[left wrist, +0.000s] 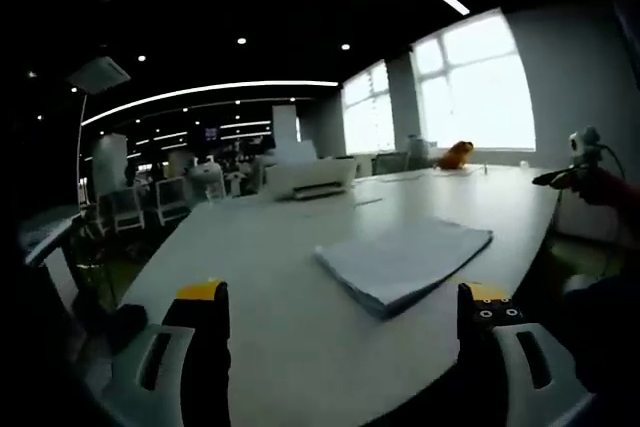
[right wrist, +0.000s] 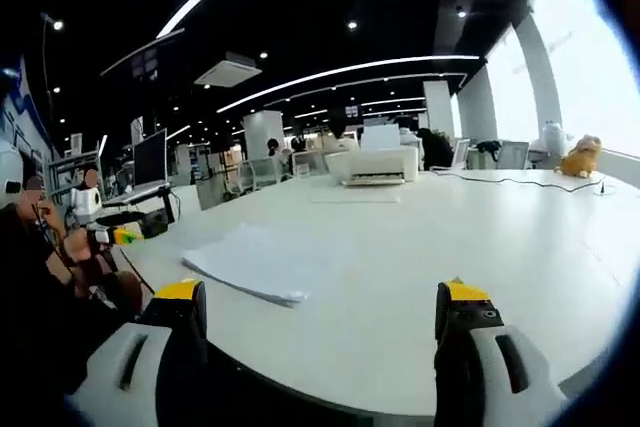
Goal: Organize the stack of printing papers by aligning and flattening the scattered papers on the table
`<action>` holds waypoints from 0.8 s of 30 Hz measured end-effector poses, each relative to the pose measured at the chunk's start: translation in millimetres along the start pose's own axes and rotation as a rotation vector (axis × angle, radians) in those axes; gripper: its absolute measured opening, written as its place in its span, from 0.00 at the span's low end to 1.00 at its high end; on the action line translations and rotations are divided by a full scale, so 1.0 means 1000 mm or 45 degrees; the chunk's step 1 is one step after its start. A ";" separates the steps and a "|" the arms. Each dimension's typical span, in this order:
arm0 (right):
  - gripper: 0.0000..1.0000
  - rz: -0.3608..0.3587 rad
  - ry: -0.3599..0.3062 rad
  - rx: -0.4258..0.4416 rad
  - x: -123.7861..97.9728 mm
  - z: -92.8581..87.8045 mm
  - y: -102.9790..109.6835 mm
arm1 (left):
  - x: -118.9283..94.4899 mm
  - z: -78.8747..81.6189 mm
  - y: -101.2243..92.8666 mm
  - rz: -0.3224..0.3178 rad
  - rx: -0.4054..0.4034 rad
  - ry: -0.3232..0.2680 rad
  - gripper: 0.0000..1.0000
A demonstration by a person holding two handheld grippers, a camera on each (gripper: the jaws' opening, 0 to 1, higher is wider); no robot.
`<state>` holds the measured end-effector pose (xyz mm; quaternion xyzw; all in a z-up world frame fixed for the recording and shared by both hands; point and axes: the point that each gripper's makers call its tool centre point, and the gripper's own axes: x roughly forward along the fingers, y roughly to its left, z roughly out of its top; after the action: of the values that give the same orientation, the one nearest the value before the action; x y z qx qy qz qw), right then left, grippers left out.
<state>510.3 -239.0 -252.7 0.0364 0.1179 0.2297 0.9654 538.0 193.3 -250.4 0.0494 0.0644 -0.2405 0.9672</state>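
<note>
I am in a dim open office with ceiling light strips and bright windows, facing a long white counter (left wrist: 300,257). In the left gripper view, my left gripper (left wrist: 345,332) shows at the bottom with fingers spread wide and holding nothing; the papers (left wrist: 405,262) lie right of centre, a printer (left wrist: 310,177) behind them at mid-frame. In the right gripper view, the papers (right wrist: 255,262) sit lower left, the printer (right wrist: 378,165) stands upper centre, and my right gripper (right wrist: 320,322) hangs spread and empty at the bottom.
</note>
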 end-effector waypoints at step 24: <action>0.90 0.140 0.007 0.118 -0.024 0.028 0.040 | -0.041 0.014 -0.009 -0.094 -0.119 0.110 0.97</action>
<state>479.0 -214.7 -215.9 0.0869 0.1288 0.2768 0.9483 499.7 202.5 -230.8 0.0120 0.1190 -0.2704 0.9553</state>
